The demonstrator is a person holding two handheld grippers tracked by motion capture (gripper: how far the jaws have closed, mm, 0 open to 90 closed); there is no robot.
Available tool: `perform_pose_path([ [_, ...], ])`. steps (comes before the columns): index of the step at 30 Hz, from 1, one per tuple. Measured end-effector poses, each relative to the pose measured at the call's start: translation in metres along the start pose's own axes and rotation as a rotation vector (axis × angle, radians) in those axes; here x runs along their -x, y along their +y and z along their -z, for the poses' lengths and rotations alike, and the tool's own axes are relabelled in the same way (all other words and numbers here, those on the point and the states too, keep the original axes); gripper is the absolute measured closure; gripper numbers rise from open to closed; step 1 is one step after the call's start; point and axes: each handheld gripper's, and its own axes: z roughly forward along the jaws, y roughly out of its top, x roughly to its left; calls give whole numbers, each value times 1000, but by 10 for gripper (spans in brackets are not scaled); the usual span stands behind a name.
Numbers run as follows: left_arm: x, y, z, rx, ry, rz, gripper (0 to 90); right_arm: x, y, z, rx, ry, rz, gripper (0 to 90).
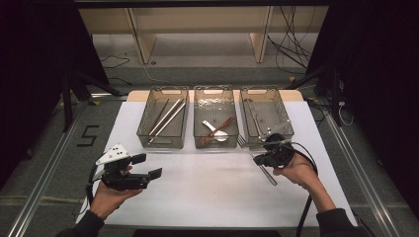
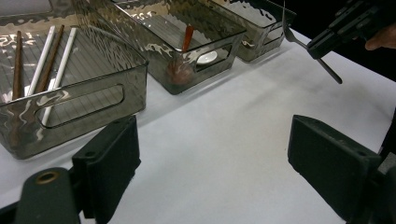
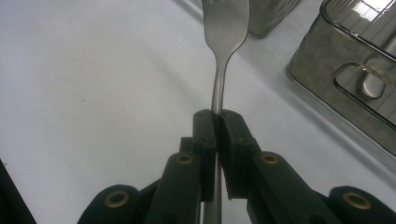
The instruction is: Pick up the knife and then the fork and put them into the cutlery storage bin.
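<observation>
Fork (image 3: 223,56) pinched by its handle in my right gripper (image 3: 217,119) fingers, above the white surface (image 1: 207,187) — my left gripper (image 2: 212,158) fingers wide apart, empty

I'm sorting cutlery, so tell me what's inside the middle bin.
The middle bin holds a white spoon and a reddish-brown spoon lying across each other. Where they overlap, and behind the rippled front wall, the floor is hard to see.
</observation>
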Motion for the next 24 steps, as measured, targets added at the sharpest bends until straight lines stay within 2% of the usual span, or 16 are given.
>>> perform_pose_path([
  [9,2,-1,-1,-11,-10,-19,163,8,-3,12,53,-23,-30,858],
  [24,2,-1,-1,-3,-14,-17,163,21,-2,25,119,-52,-80,859],
])
